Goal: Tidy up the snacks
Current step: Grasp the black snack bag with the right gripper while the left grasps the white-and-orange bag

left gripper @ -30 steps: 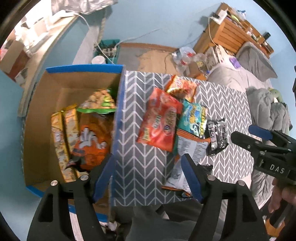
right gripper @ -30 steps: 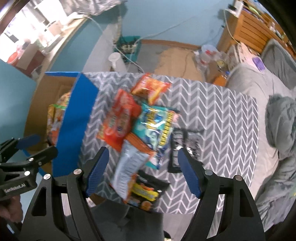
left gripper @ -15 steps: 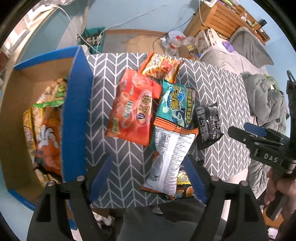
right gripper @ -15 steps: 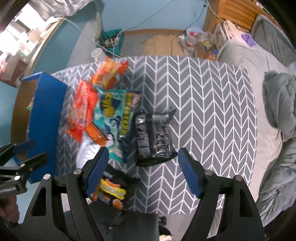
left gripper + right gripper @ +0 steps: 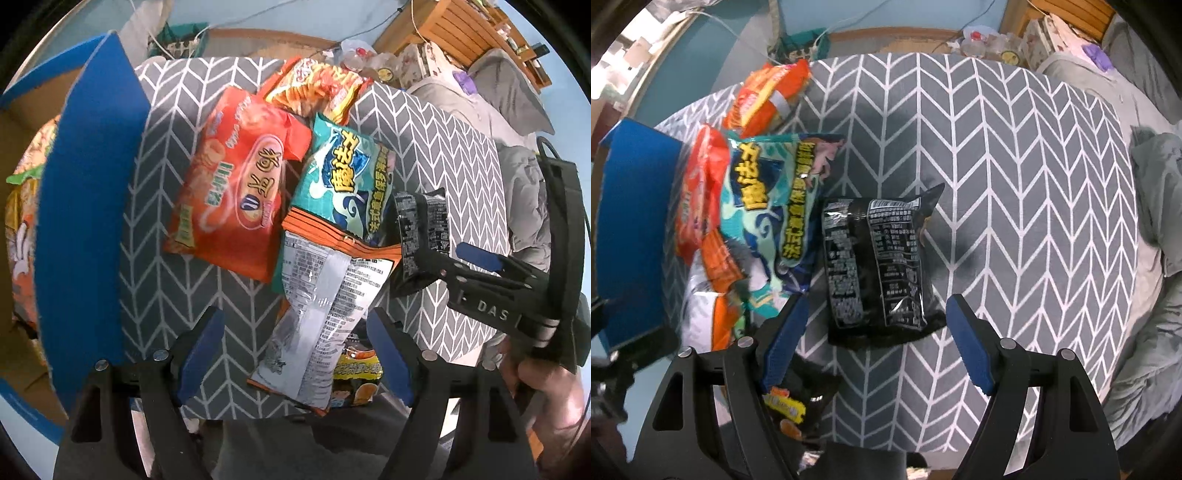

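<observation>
Black snack packet [image 5: 875, 266] flat between spread fingers of right hand-held gripper [image 5: 875, 343].

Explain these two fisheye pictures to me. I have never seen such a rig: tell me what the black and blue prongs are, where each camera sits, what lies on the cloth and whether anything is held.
There is no robot here. A person holds a two-finger gripper in each hand, and a fisheye camera on each one looks forward along its blue-padded fingers.

The left wrist view shows the left gripper, open and holding nothing, over a silver and orange bag. The right gripper shows in the same picture, reaching in from the side.

In the right wrist view the right gripper is open too, poised around a black packet without gripping it.

On the grey herringbone cloth lie snack bags: a large orange bag, a teal bag and a crisps bag at the far edge. A blue cardboard box beside them already holds some snacks.
</observation>
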Available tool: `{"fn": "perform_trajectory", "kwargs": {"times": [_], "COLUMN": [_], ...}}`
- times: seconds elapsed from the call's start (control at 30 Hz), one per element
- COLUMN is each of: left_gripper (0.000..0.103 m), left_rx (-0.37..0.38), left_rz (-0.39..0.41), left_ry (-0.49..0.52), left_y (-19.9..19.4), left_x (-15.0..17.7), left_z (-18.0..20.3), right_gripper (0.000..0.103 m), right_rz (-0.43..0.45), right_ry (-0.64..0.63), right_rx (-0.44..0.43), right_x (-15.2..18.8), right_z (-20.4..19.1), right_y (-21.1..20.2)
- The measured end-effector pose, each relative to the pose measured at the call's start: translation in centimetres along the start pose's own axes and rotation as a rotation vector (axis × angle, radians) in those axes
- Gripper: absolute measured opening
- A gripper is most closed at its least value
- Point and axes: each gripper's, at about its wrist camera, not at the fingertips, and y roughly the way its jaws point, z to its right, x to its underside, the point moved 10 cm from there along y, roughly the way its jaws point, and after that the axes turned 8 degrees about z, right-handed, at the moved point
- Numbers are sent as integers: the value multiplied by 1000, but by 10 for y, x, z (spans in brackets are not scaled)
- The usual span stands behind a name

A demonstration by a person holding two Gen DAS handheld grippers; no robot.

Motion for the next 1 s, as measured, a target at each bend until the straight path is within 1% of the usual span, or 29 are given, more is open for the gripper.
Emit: {"fn": "perform_trajectory", "kwargs": {"times": [0.23, 0.33, 0.43, 0.47, 0.67, 0.73, 0.77, 0.8, 0.83, 0.93, 1.0], "left_gripper": [82, 86, 87, 87, 87, 87, 87, 87, 87, 87, 87], "left_rx": [-27, -42, -64, -68, -101, -105, -110, -113, -116, -123, -125], "left_rz": [-16, -22, -31, -33, -48, -47, -45, -44, -43, -42, -39], "left_ry": [10, 16, 22, 23, 46, 50, 54, 56, 58, 60, 63], "left_y": [14, 20, 28, 30, 42, 46, 47, 48, 49, 53, 56], "left_x": [5, 7, 9, 10, 15, 16, 16, 17, 17, 19, 19], "left_z": [3, 3, 3, 4, 8, 11, 11, 10, 10, 8, 10], "right_gripper": [77, 77, 77, 80, 81, 78, 73, 64, 61, 57, 57], "right_rz": [-6, -17, -28, -27, 1, 7, 9, 12, 17, 15, 13], "right_ry": [-12, -7, -19, -22, -97, -125, -132, -139, -143, -131, -116], "right_rx": [22, 19, 32, 34, 96, 114, 113, 114, 113, 100, 92], "right_x": [-4, -3, -3, -3, -9, -8, -7, -7, -6, -1, 2], "right_z": [0, -2, 1, 0, -11, -17, -21, -22, -25, -27, -24], "right_y": [23, 32, 41, 45, 55, 58, 58, 58, 59, 60, 57]}}
